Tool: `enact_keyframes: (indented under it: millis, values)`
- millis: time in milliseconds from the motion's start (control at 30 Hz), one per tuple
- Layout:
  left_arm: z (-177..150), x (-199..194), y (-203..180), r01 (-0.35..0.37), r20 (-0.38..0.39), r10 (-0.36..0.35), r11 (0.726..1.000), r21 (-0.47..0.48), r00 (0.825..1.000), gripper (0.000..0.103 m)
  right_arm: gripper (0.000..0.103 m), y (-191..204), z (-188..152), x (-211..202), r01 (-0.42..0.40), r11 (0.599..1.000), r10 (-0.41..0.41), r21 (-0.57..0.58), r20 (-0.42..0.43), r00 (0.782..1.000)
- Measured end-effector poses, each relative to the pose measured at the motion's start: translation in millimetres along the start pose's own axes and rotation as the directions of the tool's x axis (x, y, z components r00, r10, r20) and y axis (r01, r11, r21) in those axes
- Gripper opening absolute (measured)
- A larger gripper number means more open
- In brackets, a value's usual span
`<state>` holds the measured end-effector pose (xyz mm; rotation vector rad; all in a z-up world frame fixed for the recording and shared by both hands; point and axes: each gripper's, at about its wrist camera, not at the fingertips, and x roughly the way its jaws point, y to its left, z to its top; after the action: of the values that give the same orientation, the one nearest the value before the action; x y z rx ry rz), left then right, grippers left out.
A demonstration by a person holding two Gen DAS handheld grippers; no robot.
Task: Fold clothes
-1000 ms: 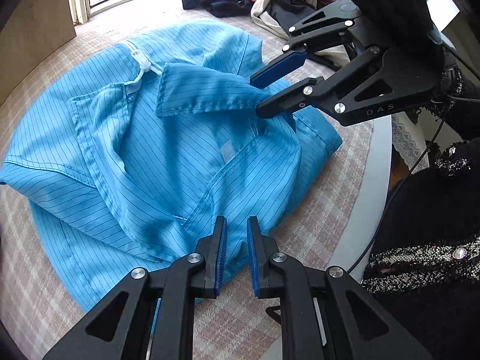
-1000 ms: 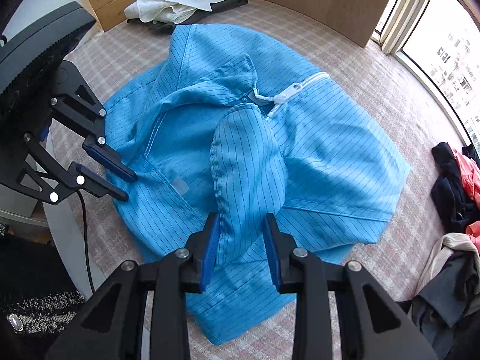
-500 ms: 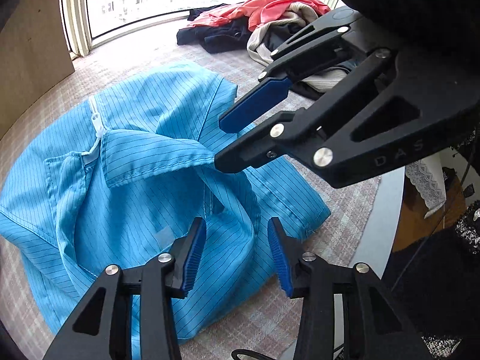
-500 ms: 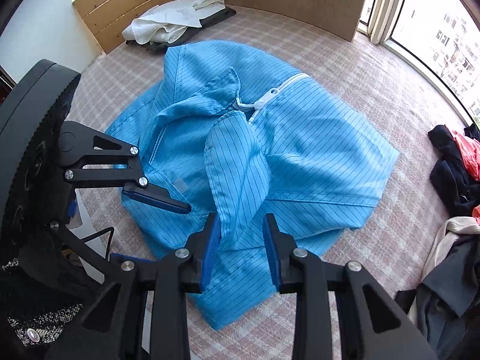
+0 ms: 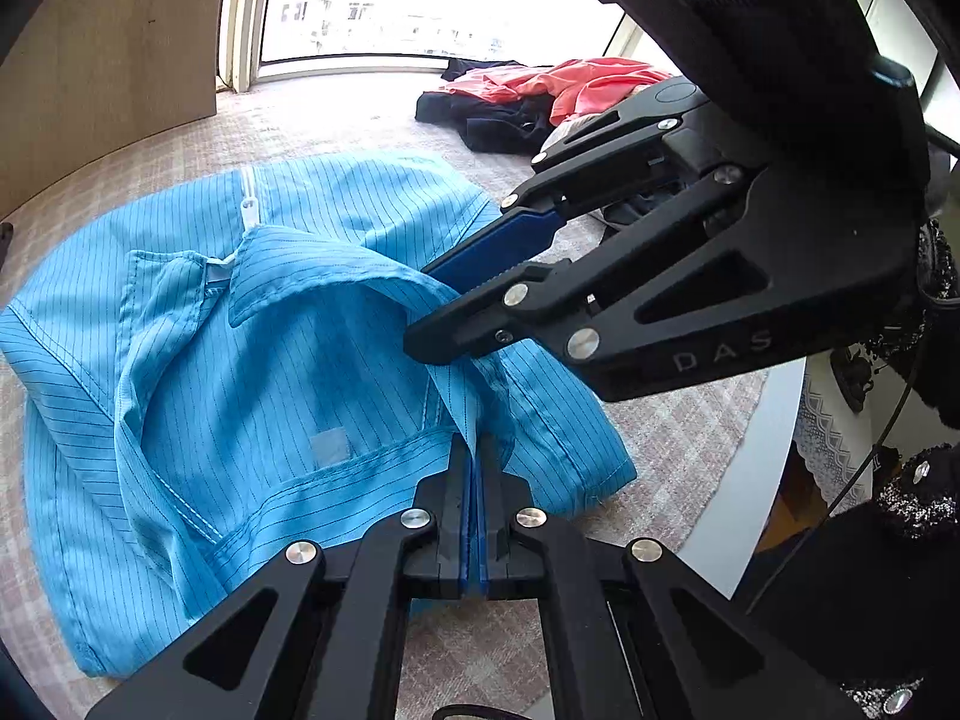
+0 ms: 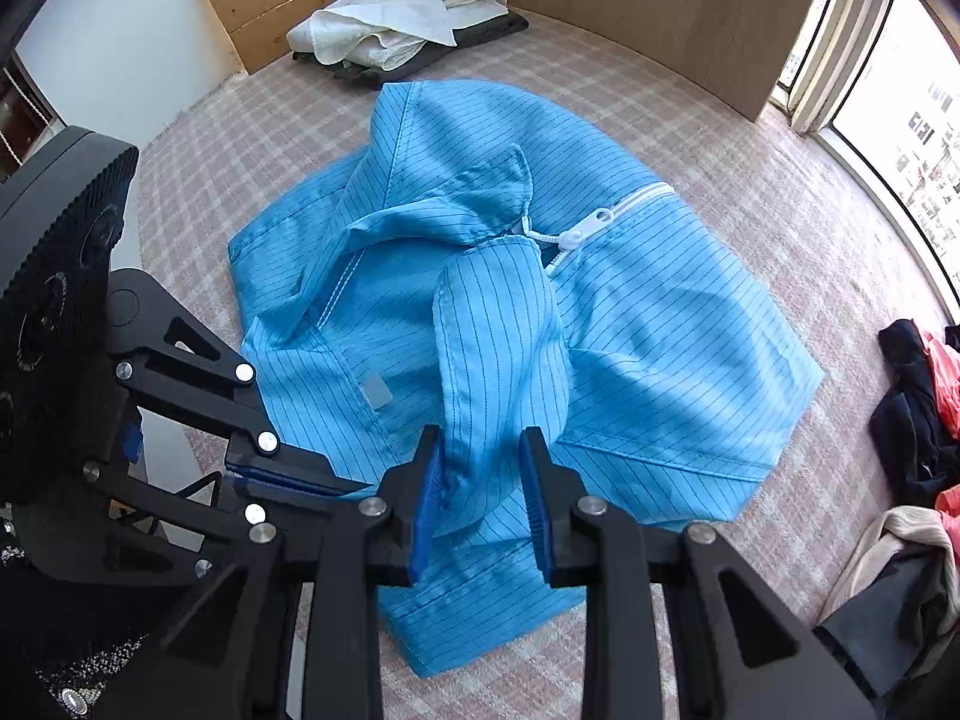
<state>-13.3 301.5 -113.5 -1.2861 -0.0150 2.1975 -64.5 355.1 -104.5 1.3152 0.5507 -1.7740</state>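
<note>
**Right wrist view: blue jacket gathered at the worktop's near edge**

The right wrist view shows a bright blue pinstriped jacket (image 6: 660,324) lying crumpled on the checked cloth of the worktop (image 6: 750,138), close to its near edge. Its white zipper (image 6: 591,225) runs toward the window side, the collar stands up in loose folds, and a small pale label shows inside the neck. One flap of collar cloth rises off the heap and passes between the blue pads of the right claw (image 6: 480,498), whose jaws stand partly apart around the bunched fabric; whether they pinch it I cannot tell.

In the left wrist view, the left claw (image 5: 474,516) is closed tight on a thin ridge of the jacket's cloth near the hem, pads pressed together. The right claw reaches in from the right, above it, tips at the collar.

A heap of red and dark clothes (image 5: 528,96) lies at the far edge.
</note>
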Motion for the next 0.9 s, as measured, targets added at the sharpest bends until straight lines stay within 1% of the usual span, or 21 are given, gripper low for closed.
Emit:
enact_keyframes:
  millis: [67,100,167,200,233,267,333,400,500,567,633,700,767,800,833,867,900]
  values:
    - [-2,-2,0,-0.023,0.002,0.023,1.000,0.010,1.000,0.000,0.014,-10,-2,-2,-0.023,0.999,0.023,0.042,0.006,1.000]
    - [-4,-4,2,-0.018,0.001,0.018,1.000,0.004,1.000,0.000,0.014,-15,-3,-3,-0.035,0.997,0.034,0.063,0.010,0.999]
    - [-6,-6,3,-0.028,-0.002,0.028,1.000,0.001,1.000,0.000,0.014,-33,-9,-3,-0.082,0.987,0.081,0.140,0.018,0.997]
    - [-6,-6,4,-0.032,-0.006,0.032,0.999,0.001,0.999,0.000,0.014,-44,-14,-1,-0.119,0.974,0.117,0.190,0.026,0.993]
    - [-5,-7,4,-0.036,-0.006,0.036,0.999,-0.001,0.999,0.000,0.014,-56,-18,2,-0.171,0.954,0.166,0.247,0.039,0.985]
    - [-4,-10,4,-0.036,-0.003,0.036,0.999,-0.003,0.999,0.000,0.014,-64,-21,5,-0.198,0.938,0.193,0.284,0.048,0.980]
    - [-2,-12,1,-0.031,-0.005,0.032,0.999,0.007,0.999,0.000,0.015,-65,-23,10,-0.160,0.947,0.157,0.279,0.034,0.987]
    - [0,-11,-3,-0.049,-0.011,0.049,0.998,0.031,0.999,0.000,0.016,-64,-23,13,-0.130,0.955,0.128,0.268,0.027,0.991]
    - [1,-10,-4,-0.043,-0.016,0.044,0.998,0.039,0.999,0.000,0.016,-61,-10,7,-0.189,0.952,0.175,0.242,0.080,0.981]
    - [2,-10,-5,-0.054,-0.017,0.055,0.997,0.049,0.998,0.000,0.019,-67,0,9,-0.172,0.953,0.150,0.248,0.104,0.983]
    - [1,-11,-7,-0.056,-0.022,0.057,0.997,0.058,0.998,0.000,0.019,-75,10,16,-0.152,0.957,0.129,0.248,0.106,0.986]
    - [0,-11,-7,-0.058,-0.024,0.059,0.996,0.066,0.998,0.000,0.019,-82,16,21,-0.168,0.954,0.148,0.250,0.097,0.984]
    - [-1,-11,-6,-0.055,-0.027,0.057,0.996,0.066,0.998,0.000,0.019,-93,18,22,-0.182,0.947,0.160,0.265,0.104,0.982]
    - [-2,-10,-5,-0.051,-0.028,0.053,0.997,0.060,0.998,0.000,0.019,-102,19,22,-0.167,0.944,0.141,0.285,0.107,0.984]
    - [-3,-9,-3,-0.054,-0.026,0.055,0.997,0.052,0.998,0.000,0.019,-112,19,23,-0.158,0.935,0.129,0.317,0.111,0.986]
    - [-3,-9,-1,-0.053,-0.025,0.054,0.998,0.040,0.998,0.000,0.019,-122,18,24,-0.165,0.922,0.133,0.351,0.115,0.984]
    - [-3,-9,0,-0.046,-0.023,0.046,0.998,0.031,0.999,0.000,0.020,-129,16,24,-0.216,0.898,0.183,0.384,0.122,0.976]
